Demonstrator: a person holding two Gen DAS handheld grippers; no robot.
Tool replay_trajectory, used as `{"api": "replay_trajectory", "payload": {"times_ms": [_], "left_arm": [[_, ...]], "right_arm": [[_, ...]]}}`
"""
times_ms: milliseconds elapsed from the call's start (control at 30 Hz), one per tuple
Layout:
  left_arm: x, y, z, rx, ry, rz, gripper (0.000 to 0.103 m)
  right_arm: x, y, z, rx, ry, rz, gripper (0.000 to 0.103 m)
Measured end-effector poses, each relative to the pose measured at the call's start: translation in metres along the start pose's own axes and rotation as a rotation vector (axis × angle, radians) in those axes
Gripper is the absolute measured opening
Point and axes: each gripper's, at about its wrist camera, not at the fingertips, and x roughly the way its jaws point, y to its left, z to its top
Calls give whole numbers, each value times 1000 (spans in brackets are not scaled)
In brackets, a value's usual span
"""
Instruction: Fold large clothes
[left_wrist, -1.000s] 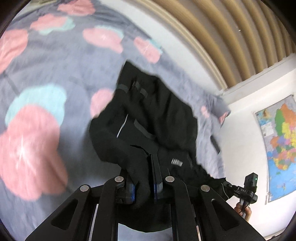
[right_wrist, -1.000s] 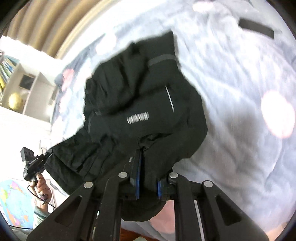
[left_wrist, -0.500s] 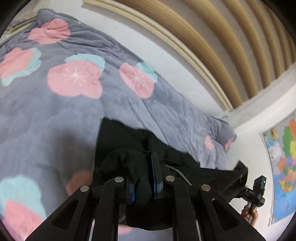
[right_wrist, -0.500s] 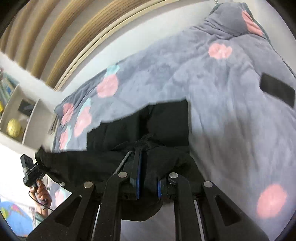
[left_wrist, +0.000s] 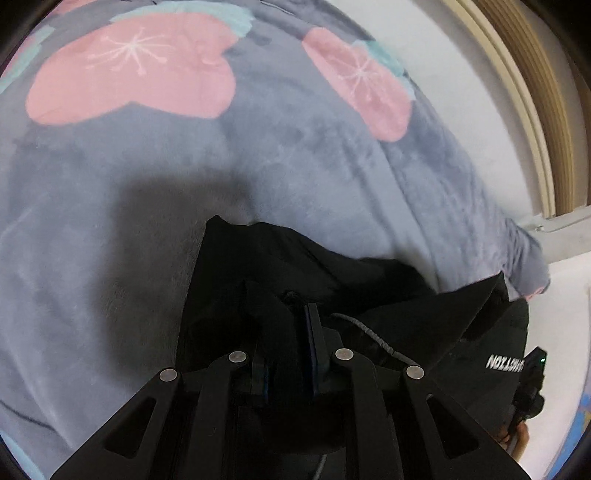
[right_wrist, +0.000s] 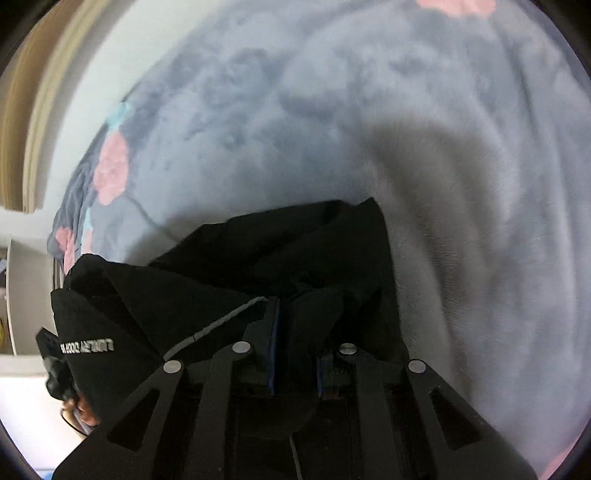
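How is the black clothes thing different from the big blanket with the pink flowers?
The black garment is plain black with white lettering; the blanket is grey with pink flowers. The garment is bunched and pinched by the left gripper and right gripper; the blanket lies spread out underneath. Both are soft fabric.

— Left gripper (left_wrist: 286, 325)?
— Fingers pointing forward and down, jaws clamped on dark fabric.
— Right gripper (right_wrist: 295, 321)?
— Same pose, jaws likewise pinched on cloth, blue pads (right_wrist: 274, 332) showing.
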Motion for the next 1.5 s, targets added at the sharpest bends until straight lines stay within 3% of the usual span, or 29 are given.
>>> {"api": "replay_trajectory", "payload": {"times_ms": [200, 400, 500, 567, 600, 633, 733, 833, 967, 1133, 1267, 1500], "left_arm": [[-16, -4, 5, 68, 32, -25, 17], [-79, -9, -4, 169, -3, -75, 22], [-111, -2, -15, 180, 12, -144, 26], [-132, 4, -24, 184, 15, -190, 29], [-141, 6, -30, 186, 12, -220, 30], [-150, 10, -35, 185, 3, -236, 32], [-185, 25, -45, 167, -124, -170, 62], [-204, 39, -43, 136, -187, -172, 66], [-189, 39, -33, 132, -171, -157, 66], [-135, 21, -18, 196, -98, -93, 66], [-90, 14, 2, 229, -44, -36, 66], [-42, 11, 19, 236, 47, -94, 66]], "right_arm": [[-3, -4, 0, -16, 14, 14, 17], [-44, -6, -11, -6, -23, 54, 23], [-72, -2, -22, -18, -41, 106, 34], [-88, 2, -28, -22, -66, 116, 55], [-102, 4, -33, -34, -98, 107, 57], [-114, 6, -37, -48, -119, 104, 58], [-140, 13, -49, -103, -163, 91, 58], [-147, 18, -57, -158, -187, 44, 68], [-127, 24, -57, -214, -162, -20, 70], [-97, 38, -39, -340, -245, -118, 70], [-75, 39, -14, -393, -263, -133, 70], [-48, 33, 11, -476, -226, -137, 70]]}}
